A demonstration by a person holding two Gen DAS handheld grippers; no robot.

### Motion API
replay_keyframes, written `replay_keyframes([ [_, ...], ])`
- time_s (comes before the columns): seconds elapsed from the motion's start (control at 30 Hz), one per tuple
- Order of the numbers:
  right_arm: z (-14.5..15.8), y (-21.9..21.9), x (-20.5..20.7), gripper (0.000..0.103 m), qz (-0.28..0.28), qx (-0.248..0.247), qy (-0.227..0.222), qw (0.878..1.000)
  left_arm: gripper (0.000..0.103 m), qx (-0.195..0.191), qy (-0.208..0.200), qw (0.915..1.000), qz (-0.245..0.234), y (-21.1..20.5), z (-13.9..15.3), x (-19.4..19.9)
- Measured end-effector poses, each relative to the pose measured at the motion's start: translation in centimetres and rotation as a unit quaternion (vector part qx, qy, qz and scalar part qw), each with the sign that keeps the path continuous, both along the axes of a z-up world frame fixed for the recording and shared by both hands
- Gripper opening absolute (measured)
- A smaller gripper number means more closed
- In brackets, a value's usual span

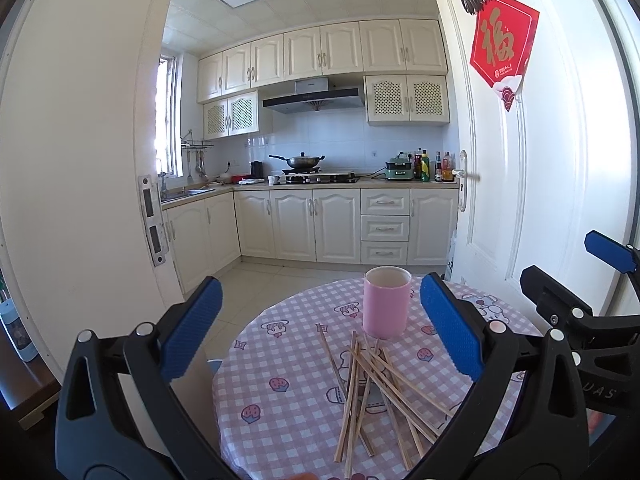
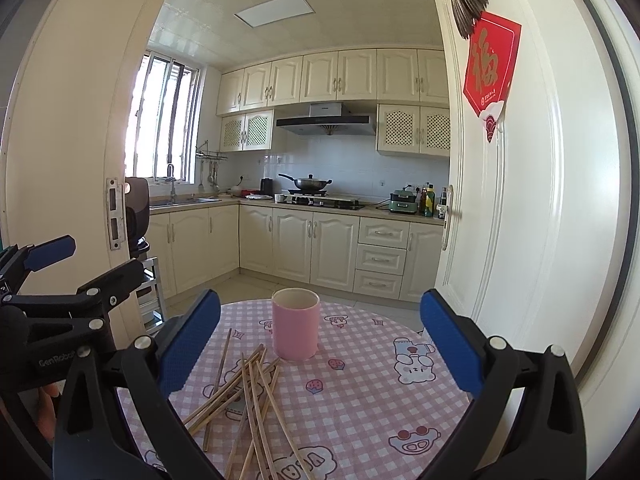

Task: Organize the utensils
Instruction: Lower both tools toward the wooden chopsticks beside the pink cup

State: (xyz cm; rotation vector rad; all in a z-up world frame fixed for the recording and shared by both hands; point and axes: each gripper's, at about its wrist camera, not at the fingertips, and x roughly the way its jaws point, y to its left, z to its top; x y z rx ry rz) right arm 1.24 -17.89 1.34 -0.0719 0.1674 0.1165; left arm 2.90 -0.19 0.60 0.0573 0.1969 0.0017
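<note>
Both your grippers, left (image 1: 320, 336) and right (image 2: 320, 344), gape empty; chopsticks (image 1: 372, 392) lie between the jaws, cup (image 1: 386, 302) just beyond.

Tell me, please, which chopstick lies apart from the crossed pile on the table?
The lone chopstick on the left edge of the pile of chopsticks, seen from the right wrist. It runs nearly straight toward the pink cup, while the rest cross each other.

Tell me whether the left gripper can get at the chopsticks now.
Probably yes: the left gripper is open, the chopsticks lie loose ahead, and the pink cup stands behind them.
</note>
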Motion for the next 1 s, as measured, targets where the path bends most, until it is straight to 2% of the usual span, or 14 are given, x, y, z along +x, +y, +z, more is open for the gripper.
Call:
replay_keyframes([
  [0.73, -1.6, 0.3, 3.5, 0.096, 0.009, 0.000, 0.034, 0.999, 0.097, 0.004, 0.043, 0.9991, -0.001, 0.2, -1.7, 4.0],
  [0.9, -2.3, 0.2, 4.5, 0.096, 0.020, 0.009, 0.052, 0.998, 0.097, 0.009, 0.071, 0.9974, -0.009, 0.1, -2.5, 5.3],
  [1.0, -2.9, 0.1, 5.3, 0.096, 0.026, 0.013, 0.069, 0.997, 0.097, 0.008, 0.102, 0.9945, -0.021, 0.4, -3.5, 6.4],
])
